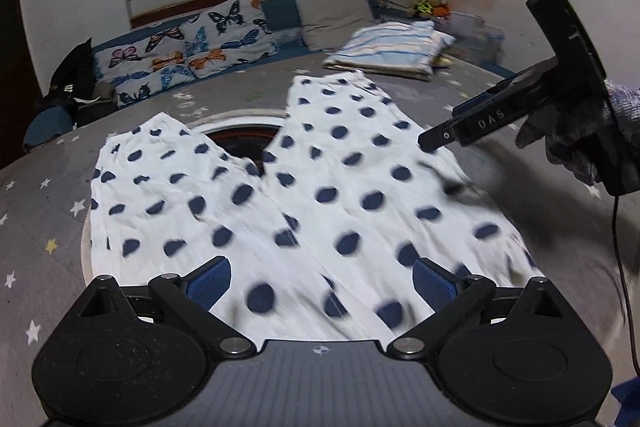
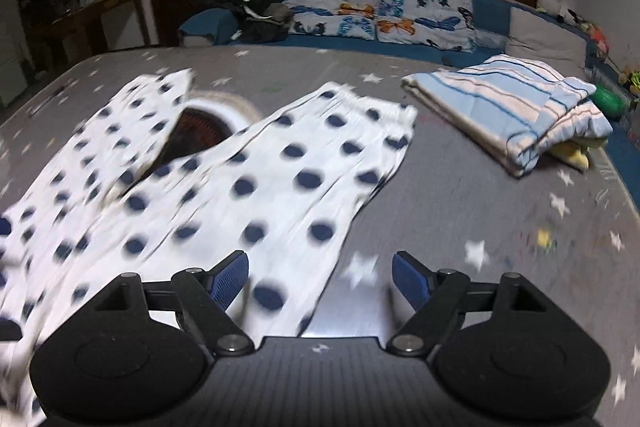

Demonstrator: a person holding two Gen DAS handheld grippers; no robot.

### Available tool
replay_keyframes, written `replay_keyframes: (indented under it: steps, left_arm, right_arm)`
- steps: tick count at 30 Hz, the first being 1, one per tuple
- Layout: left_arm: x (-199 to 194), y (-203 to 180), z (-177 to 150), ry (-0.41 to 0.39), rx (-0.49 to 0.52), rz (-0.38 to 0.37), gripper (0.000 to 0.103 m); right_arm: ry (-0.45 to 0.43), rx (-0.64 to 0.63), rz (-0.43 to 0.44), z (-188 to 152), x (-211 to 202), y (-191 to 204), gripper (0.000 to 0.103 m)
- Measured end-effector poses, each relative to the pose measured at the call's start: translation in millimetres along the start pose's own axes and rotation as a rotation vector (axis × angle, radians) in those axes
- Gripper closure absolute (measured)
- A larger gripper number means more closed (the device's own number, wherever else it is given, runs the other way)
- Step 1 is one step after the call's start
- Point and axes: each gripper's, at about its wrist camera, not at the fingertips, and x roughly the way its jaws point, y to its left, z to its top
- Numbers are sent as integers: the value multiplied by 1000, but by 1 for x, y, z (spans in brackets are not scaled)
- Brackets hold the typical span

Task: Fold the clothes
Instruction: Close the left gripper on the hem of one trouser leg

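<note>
White trousers with navy dots (image 1: 320, 195) lie flat on the grey star-print bed cover (image 1: 40, 227), their two legs spread in a V. My left gripper (image 1: 322, 279) hovers open over the near part of the cloth, with nothing pinched between its blue pads. A gloved hand (image 1: 580, 143) holds the right tool's black housing (image 1: 560, 67) at the garment's right side. In the right wrist view the trousers (image 2: 260, 187) fill the left half. My right gripper (image 2: 320, 277) stands open over their right edge, one pad over cloth and the other over the cover (image 2: 460, 195).
A folded striped blanket (image 1: 392, 51) (image 2: 508, 107) lies beyond the trousers to the right. Butterfly pillows (image 2: 380, 11), a grey pillow (image 1: 336, 23) and a dark clothes pile (image 2: 260, 7) line the far edge. A round red print (image 1: 240, 139) shows between the legs. A cable (image 1: 620, 267) hangs at right.
</note>
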Motion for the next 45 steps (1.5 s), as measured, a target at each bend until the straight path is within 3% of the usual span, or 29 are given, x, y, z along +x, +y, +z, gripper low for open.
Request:
replay_keyframes:
  steps: [6, 10, 17, 20, 25, 27, 30, 33, 34, 36, 39, 45]
  left_arm:
    - [-7, -20, -17, 8, 57, -28, 4]
    - [-14, -35, -21, -3, 100, -42, 4]
    - [-30, -74, -17, -63, 173, -180, 7]
    - [-27, -91, -17, -59, 210, -225, 16]
    - [-14, -111, -19, -41, 273, -235, 32]
    - [-9, -115, -21, -30, 295, -239, 47]
    - [-1, -121, -24, -9, 321, -236, 54]
    - [5, -124, -27, 11, 336, -227, 56]
    - [5, -123, -27, 14, 334, -233, 57]
    - [6, -121, -26, 20, 328, -247, 73]
    - [10, -114, -22, 40, 286, -271, 88]
    - [9, -91, -14, 53, 175, -342, 94]
  right_arm:
    - [-8, -54, 73, -37, -32, 27, 19]
    - [15, -130, 49, -58, -40, 41, 18]
    - [-1, -74, 27, -60, -54, 25, 17]
    - [-13, -28, 25, -54, -56, 12, 17]
    - [-16, 61, 25, -45, -51, -11, 21]
    - [-17, 81, 26, -43, -49, -17, 24]
    - [-20, 112, 24, -37, -44, -27, 28]
    - [-20, 140, 27, -31, -38, -36, 36]
    - [-20, 152, 29, -29, -35, -39, 37]
    - [-19, 166, 28, -24, -28, -44, 42]
    - [-19, 189, 34, -17, -18, -51, 52]
    - [-26, 220, 33, 10, 11, -64, 60]
